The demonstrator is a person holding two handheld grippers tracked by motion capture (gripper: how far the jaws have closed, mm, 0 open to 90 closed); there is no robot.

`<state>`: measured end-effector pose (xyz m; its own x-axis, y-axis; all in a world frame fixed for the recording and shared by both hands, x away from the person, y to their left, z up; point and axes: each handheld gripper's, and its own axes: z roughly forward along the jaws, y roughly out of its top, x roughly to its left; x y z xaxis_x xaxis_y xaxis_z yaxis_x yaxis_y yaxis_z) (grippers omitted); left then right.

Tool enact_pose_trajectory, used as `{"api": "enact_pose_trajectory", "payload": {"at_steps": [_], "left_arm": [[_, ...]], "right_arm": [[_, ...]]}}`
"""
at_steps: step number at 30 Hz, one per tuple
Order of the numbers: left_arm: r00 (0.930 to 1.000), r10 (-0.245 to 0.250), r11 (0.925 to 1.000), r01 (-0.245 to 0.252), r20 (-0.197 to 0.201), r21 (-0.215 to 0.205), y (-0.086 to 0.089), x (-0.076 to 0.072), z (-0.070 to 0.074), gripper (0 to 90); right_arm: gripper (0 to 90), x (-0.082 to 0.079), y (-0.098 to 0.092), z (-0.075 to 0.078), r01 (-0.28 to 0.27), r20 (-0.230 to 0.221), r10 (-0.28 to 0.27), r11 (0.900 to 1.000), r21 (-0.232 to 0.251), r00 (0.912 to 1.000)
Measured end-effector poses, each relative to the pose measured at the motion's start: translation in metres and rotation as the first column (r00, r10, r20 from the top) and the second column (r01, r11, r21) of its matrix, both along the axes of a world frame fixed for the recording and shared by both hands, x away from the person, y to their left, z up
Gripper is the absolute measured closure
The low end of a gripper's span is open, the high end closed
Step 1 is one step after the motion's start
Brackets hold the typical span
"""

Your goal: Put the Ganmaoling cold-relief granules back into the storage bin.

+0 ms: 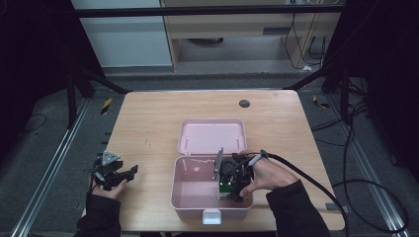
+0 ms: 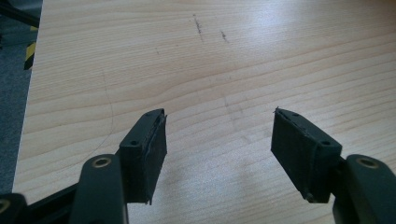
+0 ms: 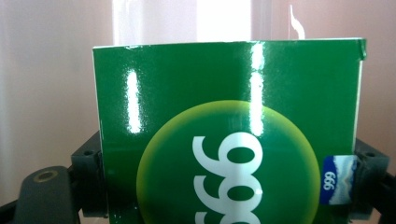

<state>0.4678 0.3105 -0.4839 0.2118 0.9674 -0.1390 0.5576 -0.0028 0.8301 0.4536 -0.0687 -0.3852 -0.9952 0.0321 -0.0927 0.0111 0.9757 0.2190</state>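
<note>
Right hand-held gripper (image 1: 236, 190) clamps green box (image 3: 229, 135), print inverted, inside pink case (image 1: 190, 190) | left hand-held gripper (image 2: 219, 144) wide over table (image 2: 233, 56)

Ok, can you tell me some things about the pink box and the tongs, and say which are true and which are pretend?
1. The pink box has its lid open. True.
2. The left tongs are squeezing a toy. False: they are open over the bare wooden table, holding nothing.
3. The right tongs hold a green carton. True.
4. The green carton lies on the table outside the box. False: it is held inside the box's right end.
5. The box is blue. False: it is pink.
</note>
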Motion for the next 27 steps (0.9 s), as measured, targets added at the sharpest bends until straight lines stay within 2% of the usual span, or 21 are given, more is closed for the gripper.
{"api": "enact_pose_trajectory", "payload": {"at_steps": [7,12,15,17,19,23,27], "left_arm": [[1.0,0.001,1.0,-0.001,-0.001,0.001,0.0,0.0,0.0,35.0],[1.0,0.001,1.0,-0.001,0.003,-0.005,0.0,0.0,0.0,35.0],[1.0,-0.003,1.0,0.003,-0.005,0.003,0.0,0.0,0.0,35.0],[1.0,-0.002,1.0,0.002,-0.005,0.002,0.0,0.0,-0.001,35.0],[1.0,-0.001,1.0,0.001,-0.004,0.001,0.0,0.0,0.0,35.0],[1.0,0.0,1.0,0.0,-0.002,-0.002,-0.001,0.0,0.0,35.1],[1.0,-0.004,1.0,0.004,-0.005,-0.001,0.0,0.0,0.0,35.5]], "right_arm": [[14.7,0.004,0.002,-0.008,-0.001,-0.003,0.001,1.0,-0.018,1.0],[13.9,0.007,0.003,-0.017,0.016,-0.054,-0.018,0.999,-0.037,0.9984],[12.0,0.008,0.002,-0.019,0.021,-0.05,-0.024,0.999,-0.05,0.9984],[11.2,0.009,-0.001,-0.014,0.032,-0.05,-0.033,0.999,-0.013,0.9982],[11.4,0.008,-0.004,-0.005,0.035,-0.018,-0.035,0.999,0.017,0.9992],[11.5,0.004,-0.009,0.011,0.032,0.008,-0.033,0.997,0.072,0.9994],[15.8,-0.001,-0.02,0.03,0.052,0.044,-0.06,0.986,0.159,0.9973]]}}
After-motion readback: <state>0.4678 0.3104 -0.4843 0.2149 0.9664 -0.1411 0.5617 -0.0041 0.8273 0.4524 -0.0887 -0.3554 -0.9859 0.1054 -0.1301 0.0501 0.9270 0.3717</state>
